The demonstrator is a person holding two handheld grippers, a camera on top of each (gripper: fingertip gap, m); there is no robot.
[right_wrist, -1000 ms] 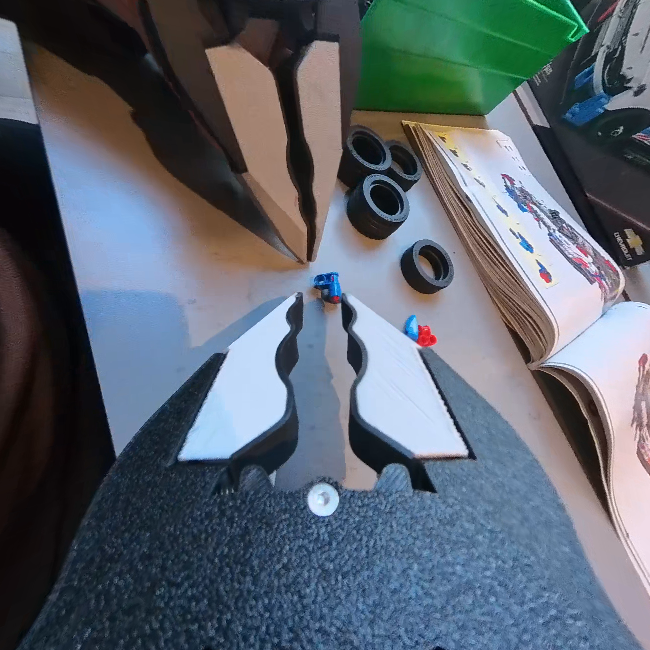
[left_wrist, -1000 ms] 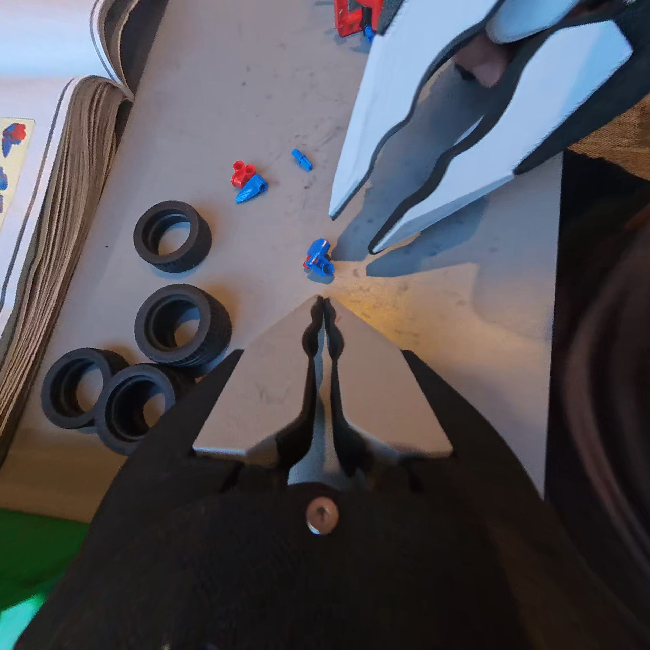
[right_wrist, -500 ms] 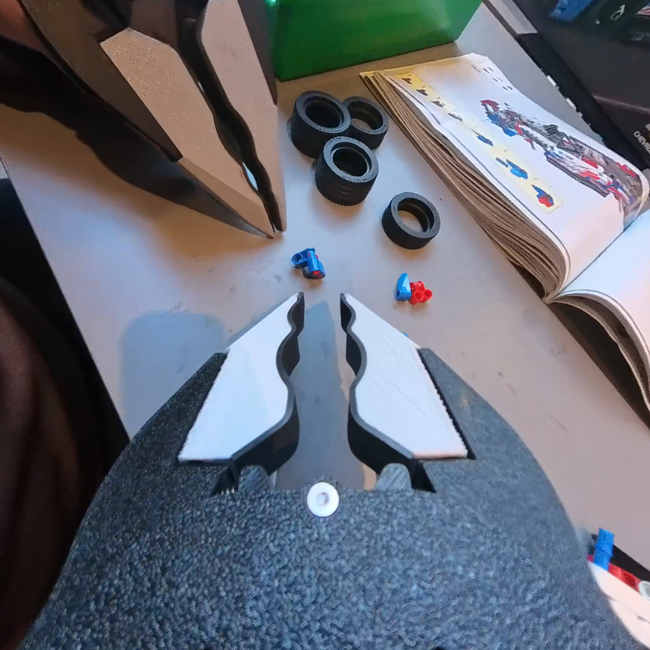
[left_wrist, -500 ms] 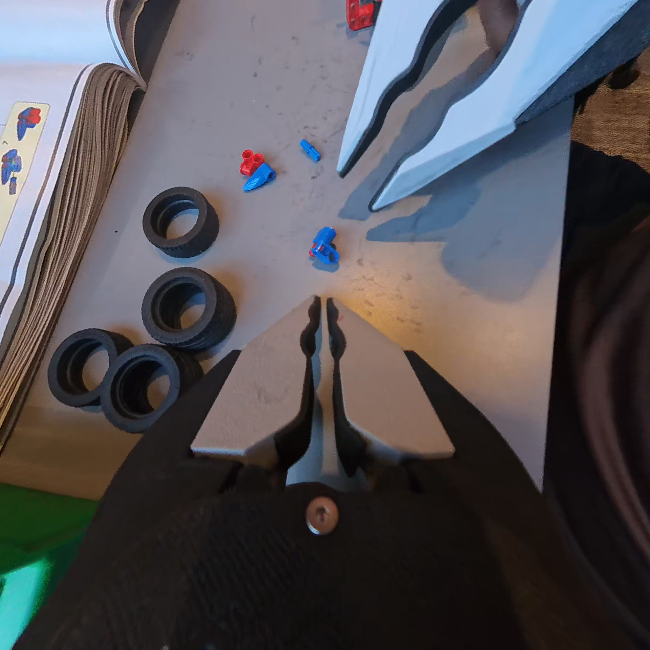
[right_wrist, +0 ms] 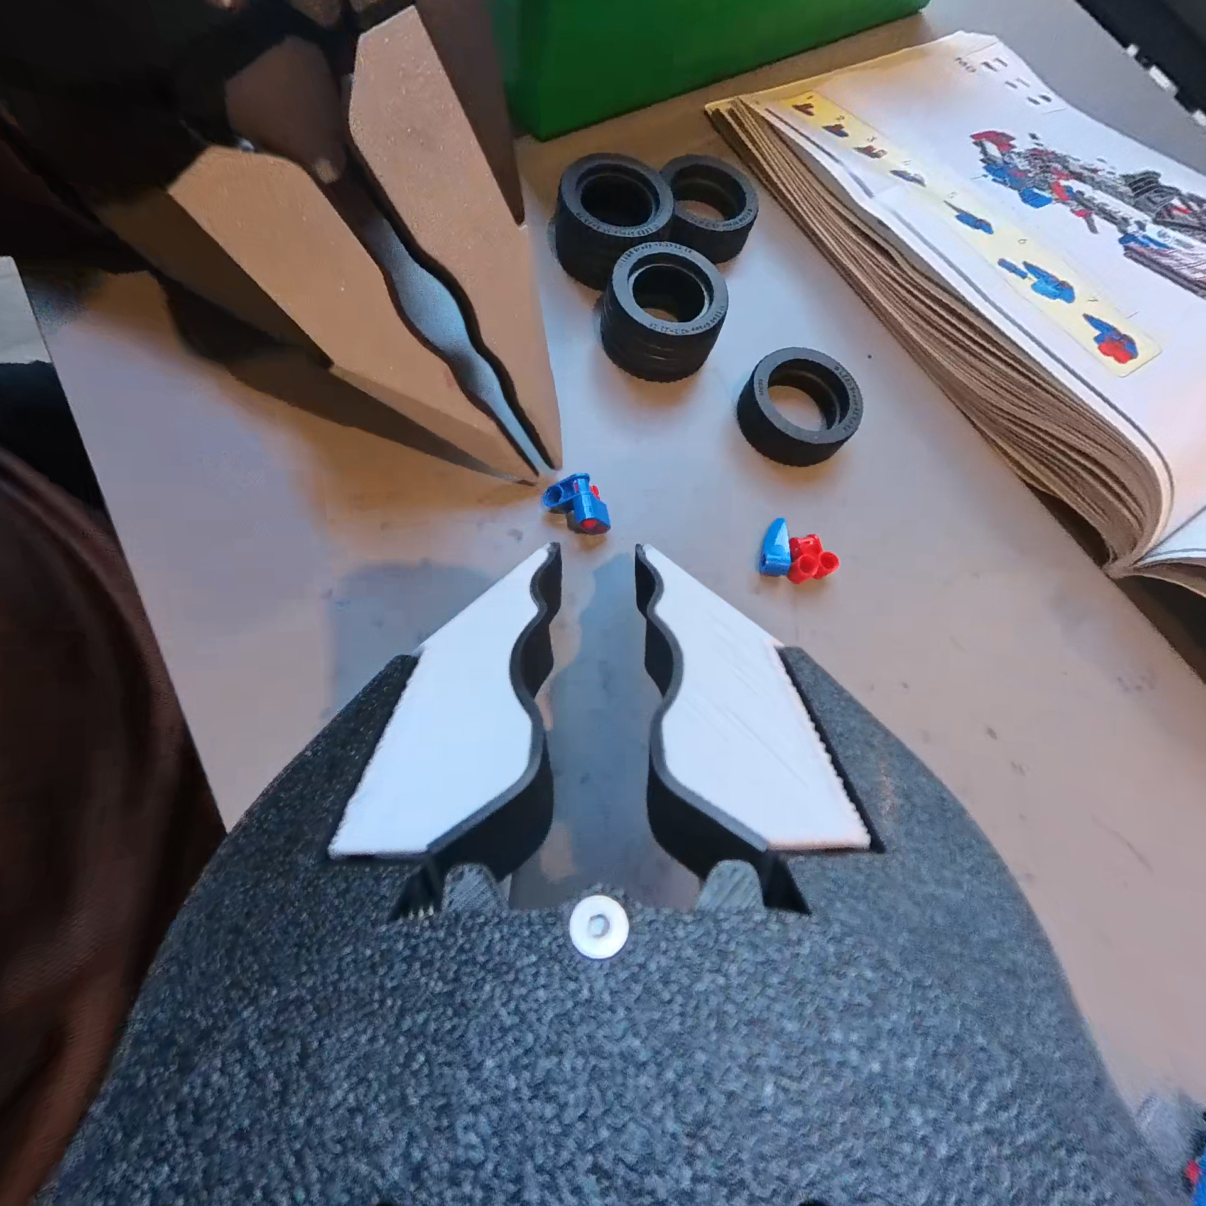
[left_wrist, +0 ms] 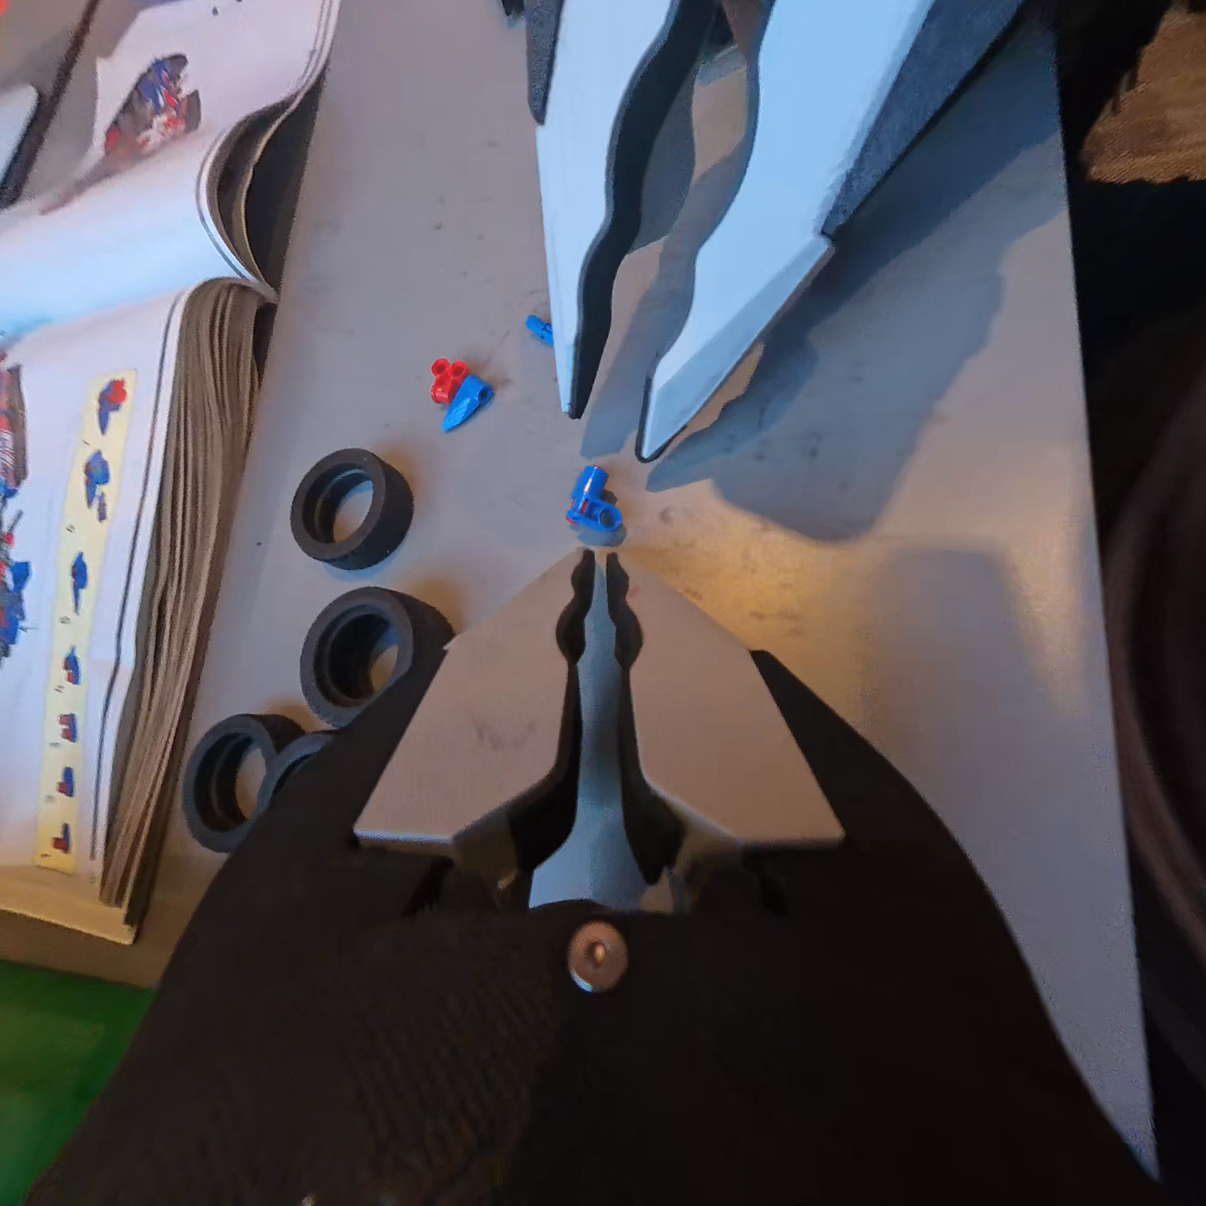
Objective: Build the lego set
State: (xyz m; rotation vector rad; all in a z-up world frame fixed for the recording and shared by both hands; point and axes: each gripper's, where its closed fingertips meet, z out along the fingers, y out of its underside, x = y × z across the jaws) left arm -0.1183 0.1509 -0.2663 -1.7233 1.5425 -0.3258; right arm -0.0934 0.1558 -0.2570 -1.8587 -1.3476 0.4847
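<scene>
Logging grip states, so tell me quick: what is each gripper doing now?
Left gripper: shut, holding nothing.
Right gripper: open, empty, blue connector piece lying just ahead.

The left gripper (left_wrist: 597, 555) has a black, finely ribbed body, two grey wedge fingers (left_wrist: 496, 705) with wavy black inner edges, and a silver screw (left_wrist: 597, 956) at their base. The right gripper (right_wrist: 597, 548) has a grainy dark-grey body, white fingers (right_wrist: 457, 718) and a white screw (right_wrist: 598, 927).
</scene>
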